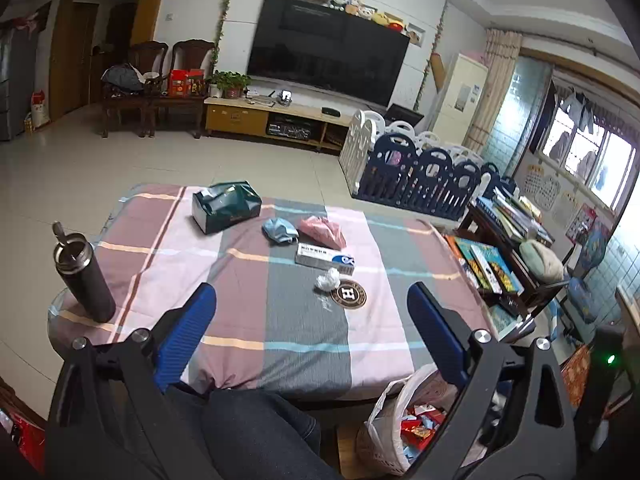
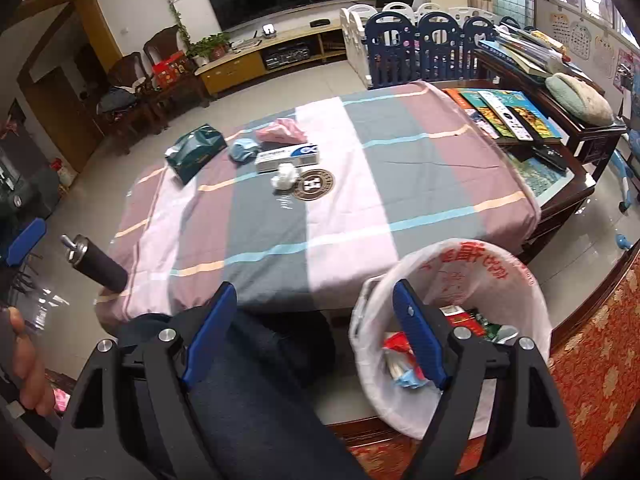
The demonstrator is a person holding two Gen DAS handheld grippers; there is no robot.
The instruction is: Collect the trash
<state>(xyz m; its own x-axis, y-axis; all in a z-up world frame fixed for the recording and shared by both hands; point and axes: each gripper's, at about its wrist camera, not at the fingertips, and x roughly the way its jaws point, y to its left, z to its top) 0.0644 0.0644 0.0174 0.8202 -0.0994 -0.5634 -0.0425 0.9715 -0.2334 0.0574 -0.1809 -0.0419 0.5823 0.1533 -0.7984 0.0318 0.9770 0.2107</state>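
Observation:
Trash lies in the middle of the striped tablecloth (image 1: 288, 344): a crumpled white tissue (image 1: 328, 279) (image 2: 285, 176), a white and blue carton (image 1: 325, 258) (image 2: 287, 157), a blue face mask (image 1: 280, 230) (image 2: 243, 150) and a pink bag (image 1: 322, 230) (image 2: 280, 129). A bin lined with a white bag (image 2: 520, 272) (image 1: 390, 408) stands on the floor by the table's near edge and holds wrappers. My left gripper (image 1: 312, 288) hangs open above the near side of the table, nothing in it. My right gripper (image 2: 315, 285) is open and empty, with its right finger over the bin.
A dark flask (image 1: 84, 280) (image 2: 96, 262) stands at the table's near left corner. A green tissue pack (image 1: 226, 205) and a round coaster (image 1: 349, 295) also lie on the cloth. Books (image 2: 504, 112) cover a side table on the right. A person's knee in dark jeans (image 2: 256, 360) is below the grippers.

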